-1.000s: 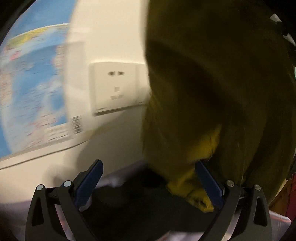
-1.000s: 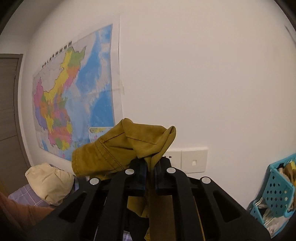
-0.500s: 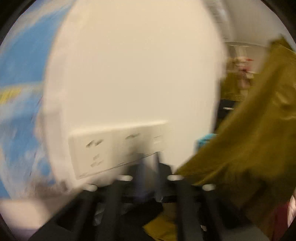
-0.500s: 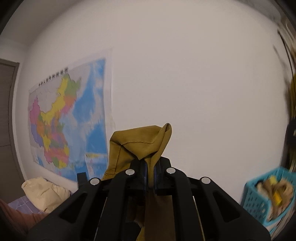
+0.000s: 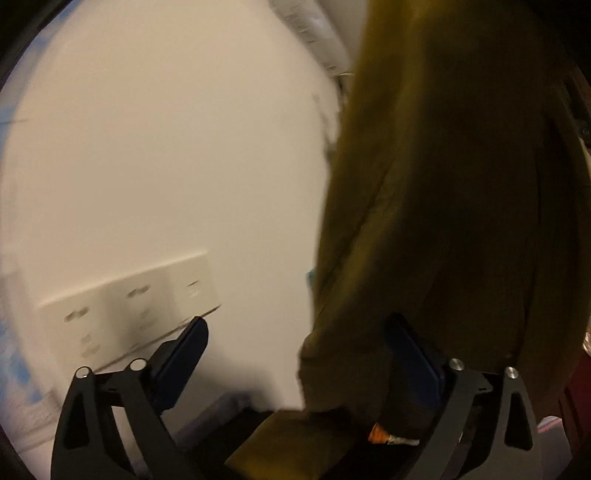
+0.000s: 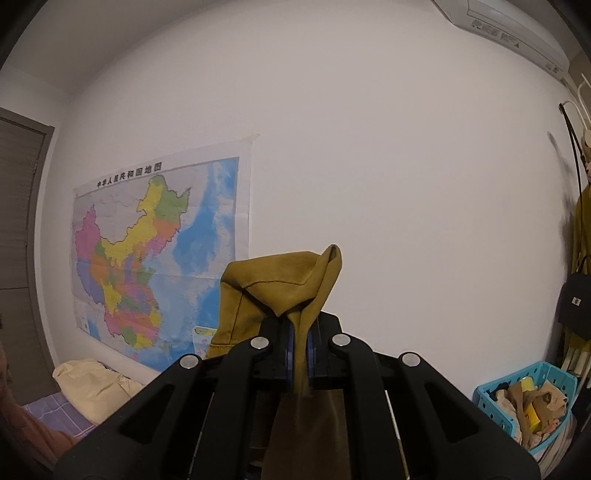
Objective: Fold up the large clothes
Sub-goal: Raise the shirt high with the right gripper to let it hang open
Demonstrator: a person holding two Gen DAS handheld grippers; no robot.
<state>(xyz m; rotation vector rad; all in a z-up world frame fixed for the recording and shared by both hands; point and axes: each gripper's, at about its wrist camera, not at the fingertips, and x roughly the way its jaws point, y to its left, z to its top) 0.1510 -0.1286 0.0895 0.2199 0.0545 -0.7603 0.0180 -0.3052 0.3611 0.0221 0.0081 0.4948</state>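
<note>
Nearest, in the right wrist view, the right hand-held gripper (image 6: 299,354) is seen clamped on a bunched corner of the mustard garment (image 6: 280,284); a peak of cloth is pushed up above the fingers and the rest is hung below, out of view. The grip looks narrow, so slip is judged possible if the cloth is shaken or pulled hard, w/ the weight of a large piece all carried on one pinch.

In the left wrist view, the left hand-held gripper (image 5: 295,362) is held wide apart; nothing is pinched. The garment (image 5: 443,221) is draped against the right-side finger (image 5: 410,362) and partly into the gap, while the left-side finger (image 5: 181,354) is left bare. Picture is blurred, so exact contact can't be told. Risk judged: a grab made now could catch a random fold, not a matching corner, and the fold would be left crooked.

Farther back: pillow (image 6: 92,384) on a bed, blue basket (image 6: 524,398) of stuff by the wall. Farthest: wall sockets (image 5: 129,302), map (image 6: 155,258), air conditioner (image 6: 509,26).
</note>
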